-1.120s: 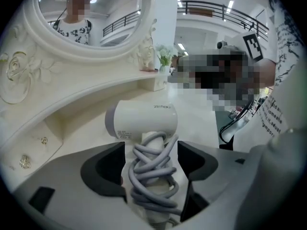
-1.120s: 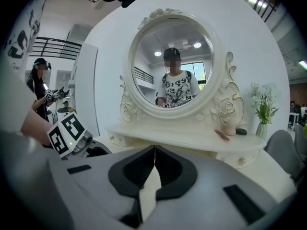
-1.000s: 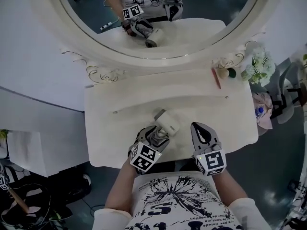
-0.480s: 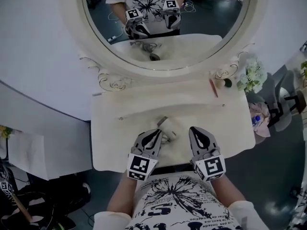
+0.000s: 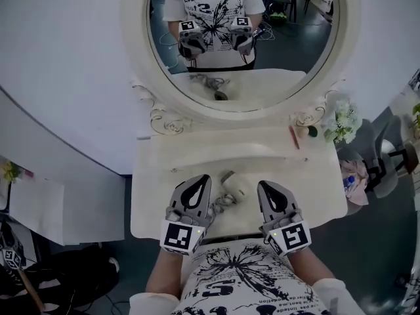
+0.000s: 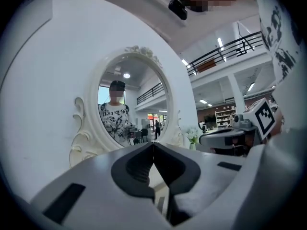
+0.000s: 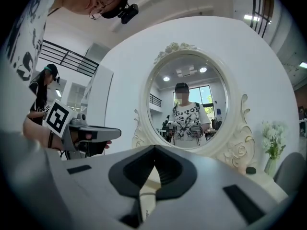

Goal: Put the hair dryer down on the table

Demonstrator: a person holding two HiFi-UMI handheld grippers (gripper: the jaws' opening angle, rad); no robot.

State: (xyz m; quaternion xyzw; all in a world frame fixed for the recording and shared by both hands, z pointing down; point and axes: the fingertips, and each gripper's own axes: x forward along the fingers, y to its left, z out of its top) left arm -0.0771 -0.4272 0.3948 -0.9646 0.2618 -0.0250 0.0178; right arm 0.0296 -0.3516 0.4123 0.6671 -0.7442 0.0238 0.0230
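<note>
The cream hair dryer point(image 5: 236, 186) lies on the white dressing table point(image 5: 315, 176), its cord point(image 5: 220, 203) trailing toward the front edge. My left gripper point(image 5: 200, 178) is raised just left of it, clear of the dryer. Its jaws have just been closing and stand shut with nothing between them point(image 6: 153, 150). My right gripper point(image 5: 266, 185) hovers to the right of the dryer, also shut and empty point(image 7: 154, 152). Both point level at the oval mirror point(image 5: 239, 38). Each gripper shows in the other's view, the right gripper point(image 6: 240, 127) and the left gripper point(image 7: 88, 134).
The ornate mirror frame point(image 5: 164, 120) rises at the back of the table. A red pencil point(image 5: 293, 136), a small round object point(image 5: 312, 131) and white flowers point(image 5: 342, 120) sit at the back right. Chairs and clutter stand on the floor to the right point(image 5: 367, 166).
The left gripper has let go of the hair dryer's handle, risen off it and shut. The dryer stays on the table. The right gripper has risen too.
</note>
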